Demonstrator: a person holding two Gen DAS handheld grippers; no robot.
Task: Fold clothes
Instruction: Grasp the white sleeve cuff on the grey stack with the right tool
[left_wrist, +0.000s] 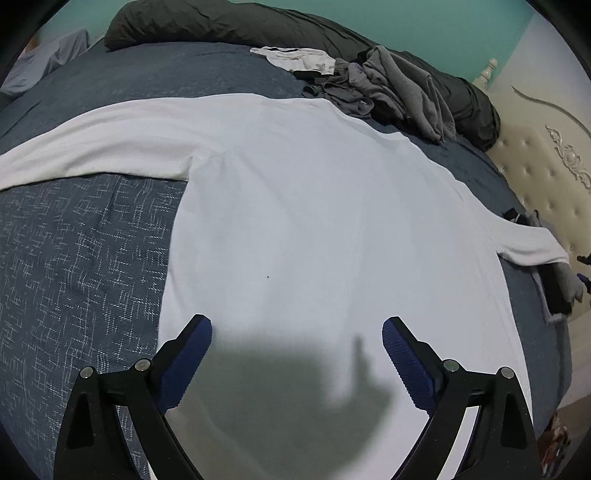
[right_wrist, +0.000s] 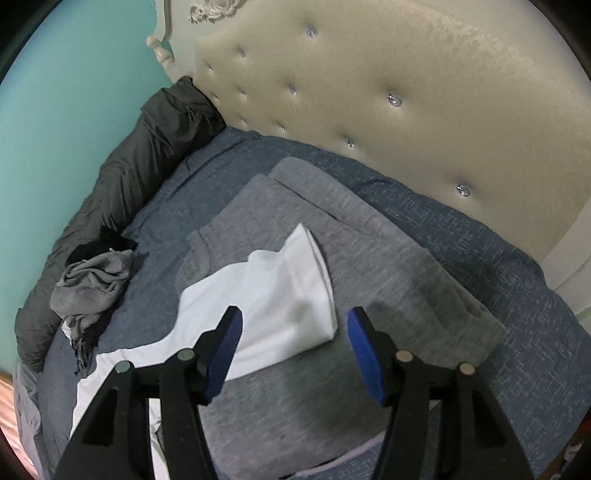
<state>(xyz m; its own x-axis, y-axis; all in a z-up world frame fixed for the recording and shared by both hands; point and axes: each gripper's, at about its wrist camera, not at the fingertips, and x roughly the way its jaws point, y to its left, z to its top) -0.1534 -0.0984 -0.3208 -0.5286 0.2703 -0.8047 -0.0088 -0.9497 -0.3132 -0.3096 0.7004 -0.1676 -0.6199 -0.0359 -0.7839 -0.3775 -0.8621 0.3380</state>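
White and limp, the long-sleeved shirt (left_wrist: 314, 221) lay flat on the blue bedspread (left_wrist: 81, 251), its cuff (right_wrist: 295, 288) over folded grey clothes (right_wrist: 369, 258), both the left gripper (left_wrist: 297, 341) and right gripper (right_wrist: 295, 328) gaping empty; probably best pinched at hem or cuff.

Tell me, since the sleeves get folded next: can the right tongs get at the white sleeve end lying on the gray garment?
Probably yes. The right tongs stand open just above the white sleeve end, with nothing between them and it.
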